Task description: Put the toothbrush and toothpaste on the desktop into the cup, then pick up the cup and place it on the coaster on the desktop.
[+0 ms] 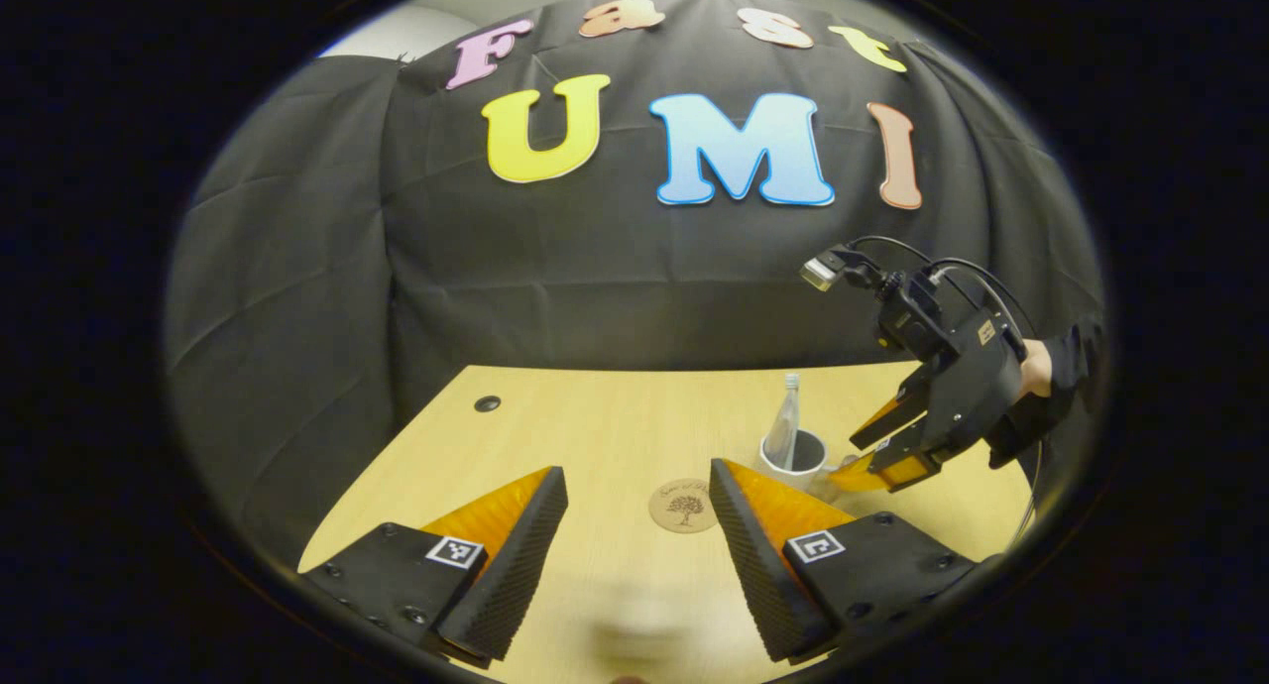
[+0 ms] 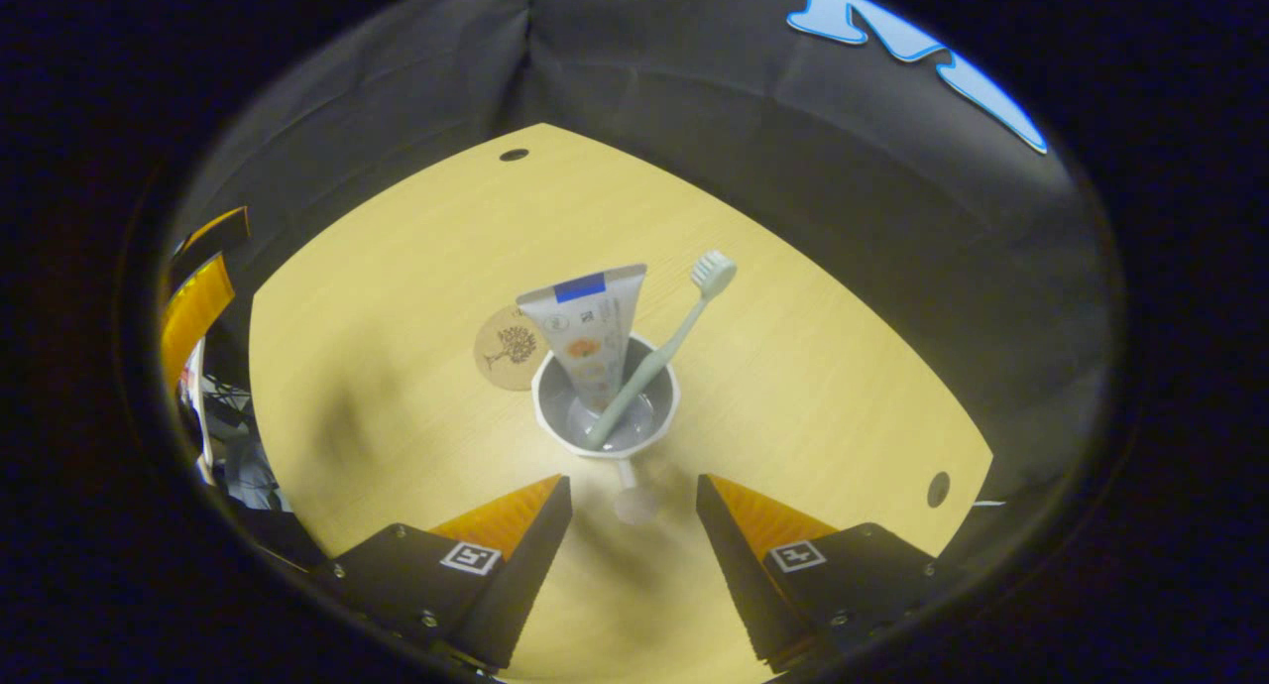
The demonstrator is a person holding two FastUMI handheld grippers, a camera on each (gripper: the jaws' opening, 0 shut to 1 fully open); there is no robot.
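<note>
A white cup (image 2: 593,452) stands on the wooden desktop (image 2: 397,268) with the toothpaste tube (image 2: 587,332) and a pale green toothbrush (image 2: 666,347) leaning upright inside it. Its handle (image 2: 631,498) points toward my right gripper (image 2: 633,525), which is open just in front of the cup, not touching it. The round cork coaster (image 2: 508,347) lies just beyond the cup on its left. In the left gripper view, my left gripper (image 1: 634,525) is open above the desk, with the coaster (image 1: 684,506) between its fingers farther off. The cup (image 1: 783,474) and the right gripper (image 1: 861,454) are to the right.
The desk has a cable hole at the far left (image 1: 487,403) and another near the right edge (image 2: 938,488). A hand in a dark sleeve (image 1: 1051,367) holds the right gripper. The black cloth wall (image 1: 615,268) closes the back of the desk.
</note>
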